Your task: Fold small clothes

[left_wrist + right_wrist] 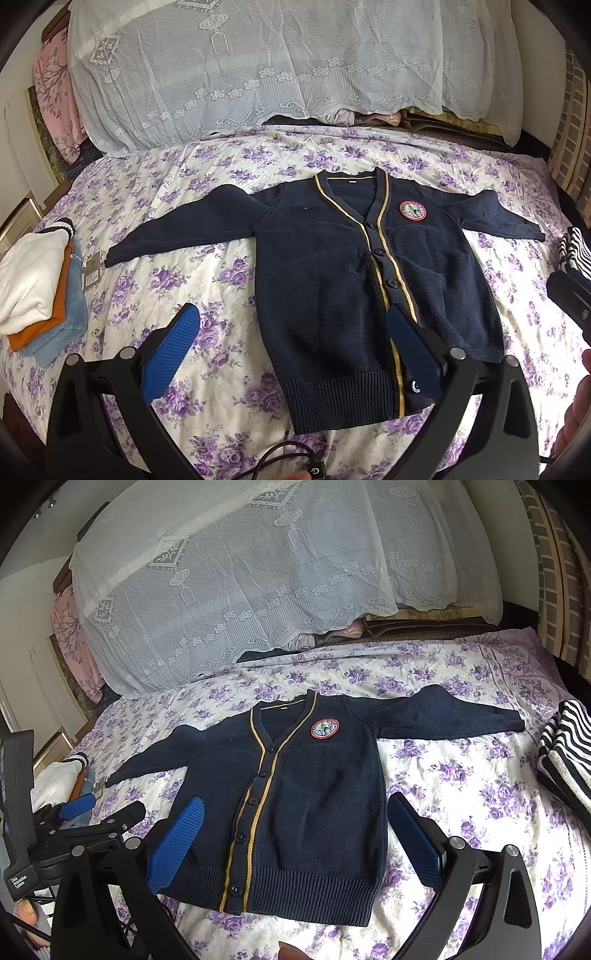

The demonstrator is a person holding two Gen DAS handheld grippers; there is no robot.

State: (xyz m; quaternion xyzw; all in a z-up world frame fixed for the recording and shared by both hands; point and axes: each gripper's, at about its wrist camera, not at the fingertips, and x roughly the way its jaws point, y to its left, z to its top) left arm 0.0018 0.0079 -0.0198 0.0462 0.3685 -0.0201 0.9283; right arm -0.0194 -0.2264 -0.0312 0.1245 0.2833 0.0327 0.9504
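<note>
Cardigan (295, 812) flat, seemingly below spread fingers (177, 845)

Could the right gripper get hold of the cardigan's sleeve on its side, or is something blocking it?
Probably yes. The right gripper is open above the cardigan, and that sleeve lies flat and bare on the bedspread. The striped clothes sit beside the cuff, apparently not on it.

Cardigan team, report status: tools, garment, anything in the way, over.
Left tool open, right tool open, both empty. Navy cardigan flat on bedspread, buttoned, sleeves spread, unfolded. Folded stack left, striped garment right, both apart from it.
</note>
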